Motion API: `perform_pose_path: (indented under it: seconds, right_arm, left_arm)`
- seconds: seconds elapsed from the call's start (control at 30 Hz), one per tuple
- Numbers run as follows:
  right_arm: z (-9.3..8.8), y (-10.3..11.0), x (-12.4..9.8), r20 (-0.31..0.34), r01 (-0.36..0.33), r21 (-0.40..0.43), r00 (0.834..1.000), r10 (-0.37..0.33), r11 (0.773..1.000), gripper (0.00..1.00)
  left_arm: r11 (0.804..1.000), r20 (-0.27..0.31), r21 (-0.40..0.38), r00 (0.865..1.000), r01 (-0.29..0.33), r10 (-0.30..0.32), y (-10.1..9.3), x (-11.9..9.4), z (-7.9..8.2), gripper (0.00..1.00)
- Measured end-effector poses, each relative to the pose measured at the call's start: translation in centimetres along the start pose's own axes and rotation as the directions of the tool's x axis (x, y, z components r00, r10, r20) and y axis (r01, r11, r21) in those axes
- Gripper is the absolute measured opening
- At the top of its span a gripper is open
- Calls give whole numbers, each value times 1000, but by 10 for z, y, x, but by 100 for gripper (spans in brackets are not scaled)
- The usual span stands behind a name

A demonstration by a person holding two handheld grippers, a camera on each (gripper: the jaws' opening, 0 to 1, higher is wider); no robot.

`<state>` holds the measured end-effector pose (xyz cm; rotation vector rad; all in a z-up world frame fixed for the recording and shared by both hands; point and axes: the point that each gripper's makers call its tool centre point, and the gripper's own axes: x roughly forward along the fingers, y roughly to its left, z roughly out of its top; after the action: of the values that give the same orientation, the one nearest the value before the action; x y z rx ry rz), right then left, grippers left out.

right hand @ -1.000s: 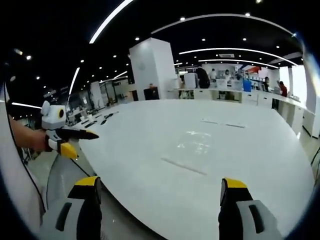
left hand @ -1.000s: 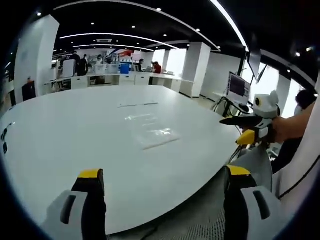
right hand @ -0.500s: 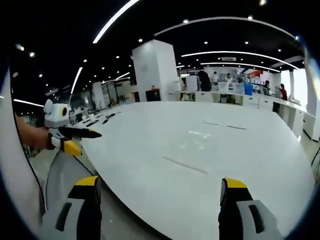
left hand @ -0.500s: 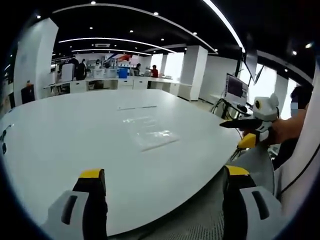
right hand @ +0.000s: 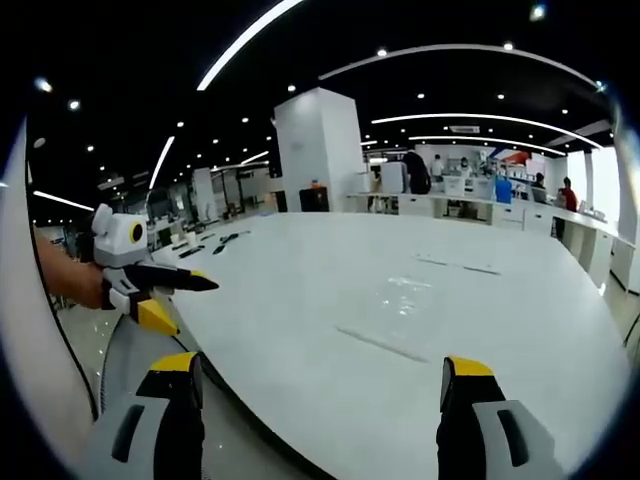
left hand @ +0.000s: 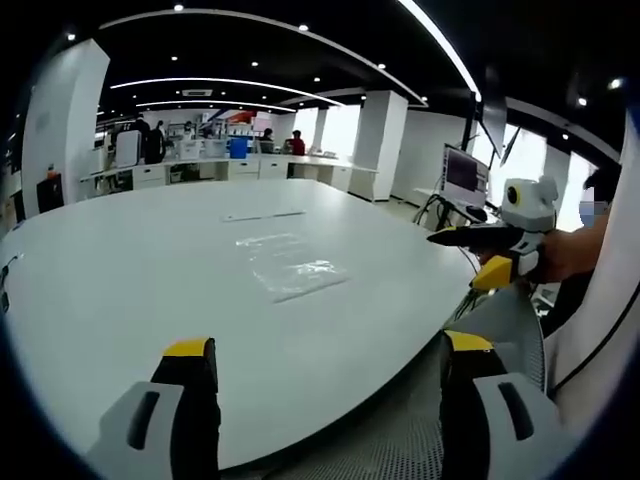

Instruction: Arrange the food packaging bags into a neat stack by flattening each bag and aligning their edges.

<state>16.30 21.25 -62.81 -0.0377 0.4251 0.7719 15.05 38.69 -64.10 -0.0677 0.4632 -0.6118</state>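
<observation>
Clear, flat food packaging bags (left hand: 291,266) lie overlapped on the white round table (left hand: 120,290), well ahead of my left gripper (left hand: 326,346). Its yellow-tipped jaws stand wide open over the near table edge, holding nothing. In the right gripper view the same bags (right hand: 402,299) show as faint glossy sheets with one long edge nearest me. My right gripper (right hand: 322,366) is open and empty too, short of the table edge. A hand holds each gripper off the table: the right gripper (left hand: 462,258) at the right, the left gripper (right hand: 182,299) at the left.
A thin clear strip (left hand: 262,215) lies farther back on the table, also seen in the right gripper view (right hand: 458,265). A monitor on a stand (left hand: 460,176) is beyond the table's right side. White pillars, counters and people stand far behind. A grey mesh chair (left hand: 400,440) sits below the edge.
Both views have drifted slightly with the hands. The bags lie where they were, and both grippers stay open.
</observation>
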Motion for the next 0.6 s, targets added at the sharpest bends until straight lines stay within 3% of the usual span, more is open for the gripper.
perform_pose_path:
  seconds: [0.6]
  right_arm:
    - [-13, -8, 6, -38, 32, 44, 999, -30, 999, 100]
  left_arm:
    - [1000, -8, -13, 1000, -6, 6, 1, 7, -5, 88]
